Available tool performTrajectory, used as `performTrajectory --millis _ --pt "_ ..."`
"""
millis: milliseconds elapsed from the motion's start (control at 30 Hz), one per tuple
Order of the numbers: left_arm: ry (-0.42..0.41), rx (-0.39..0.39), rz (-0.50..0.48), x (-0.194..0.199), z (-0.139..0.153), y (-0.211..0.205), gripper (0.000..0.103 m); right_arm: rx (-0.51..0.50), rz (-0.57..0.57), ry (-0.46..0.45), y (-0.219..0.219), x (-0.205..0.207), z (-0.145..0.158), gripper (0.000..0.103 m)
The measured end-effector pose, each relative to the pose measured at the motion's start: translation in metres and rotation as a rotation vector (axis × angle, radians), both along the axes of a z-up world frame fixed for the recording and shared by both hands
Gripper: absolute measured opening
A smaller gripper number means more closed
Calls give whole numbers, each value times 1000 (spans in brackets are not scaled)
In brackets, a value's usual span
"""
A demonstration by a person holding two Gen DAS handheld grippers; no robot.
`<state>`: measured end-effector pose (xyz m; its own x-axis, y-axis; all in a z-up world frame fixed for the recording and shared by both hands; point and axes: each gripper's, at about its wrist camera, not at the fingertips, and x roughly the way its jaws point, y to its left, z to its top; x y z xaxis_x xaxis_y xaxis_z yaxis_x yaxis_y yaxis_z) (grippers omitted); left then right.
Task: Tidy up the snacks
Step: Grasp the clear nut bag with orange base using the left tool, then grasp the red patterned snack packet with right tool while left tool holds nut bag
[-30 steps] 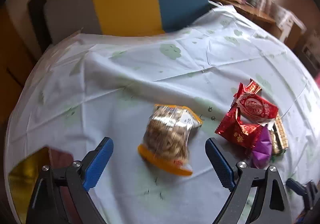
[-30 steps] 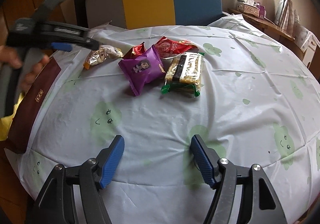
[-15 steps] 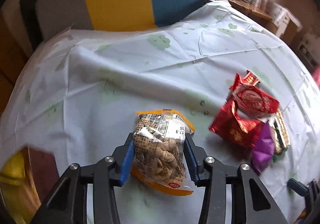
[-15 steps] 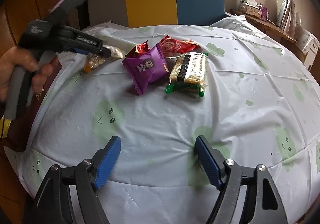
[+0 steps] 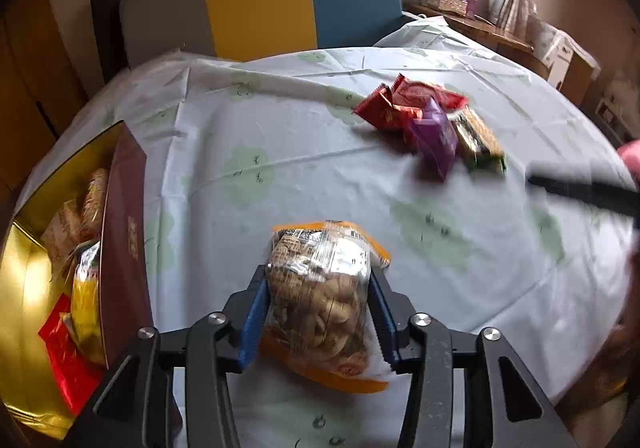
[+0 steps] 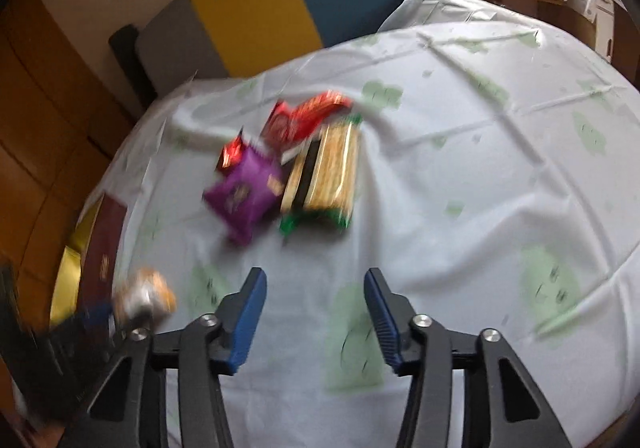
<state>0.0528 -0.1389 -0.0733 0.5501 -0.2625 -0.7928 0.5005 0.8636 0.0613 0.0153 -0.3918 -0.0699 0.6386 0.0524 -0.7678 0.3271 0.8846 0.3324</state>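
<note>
So, starting at the left edge of the worktop (image 5: 304, 176): a gold-lined box (image 5: 24, 288) with a maroon wall sits there, already stuffed with snack packs, red and yellow ones among them. Just to its right, the left claw (image 5: 318, 312) is pinching a clear bag of nuts (image 5: 320, 300) with orange ends between its blue pads; the log of my eyes says the pads press both sides, though the jaws are easing apart a touch. From the right wrist view the same bag (image 6: 144, 296) shows up blurry near the box's maroon wall (image 6: 106, 252), by the worktop's left edge.

Moving toward the middle and far side, there's a little pile of snacks well apart from the box: red wrappers (image 5: 404, 104), a purple packet (image 5: 434, 136) leaning over them, and a green-edged cracker pack (image 5: 480, 140) touching the purple one on its right. The cloth under it all is white with pale green blobs.

Over on the right, the right claw (image 6: 314, 316) hovers above bare cloth near the front edge, jaws closing with nothing between them. The pile lies beyond its tips.
</note>
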Motion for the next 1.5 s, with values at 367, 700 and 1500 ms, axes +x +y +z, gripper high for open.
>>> performTrajectory --millis 367,700,1500 --pt "-8 -41 -8 -2 -12 9 50 -60 -17 136 -21 86 3 43" --pt "-25 -54 -2 -5 -13 11 50 -225 116 239 1 113 -5 34" --pt "-33 -84 7 -5 -15 13 51 -384 351 285 40 188 -11 35"
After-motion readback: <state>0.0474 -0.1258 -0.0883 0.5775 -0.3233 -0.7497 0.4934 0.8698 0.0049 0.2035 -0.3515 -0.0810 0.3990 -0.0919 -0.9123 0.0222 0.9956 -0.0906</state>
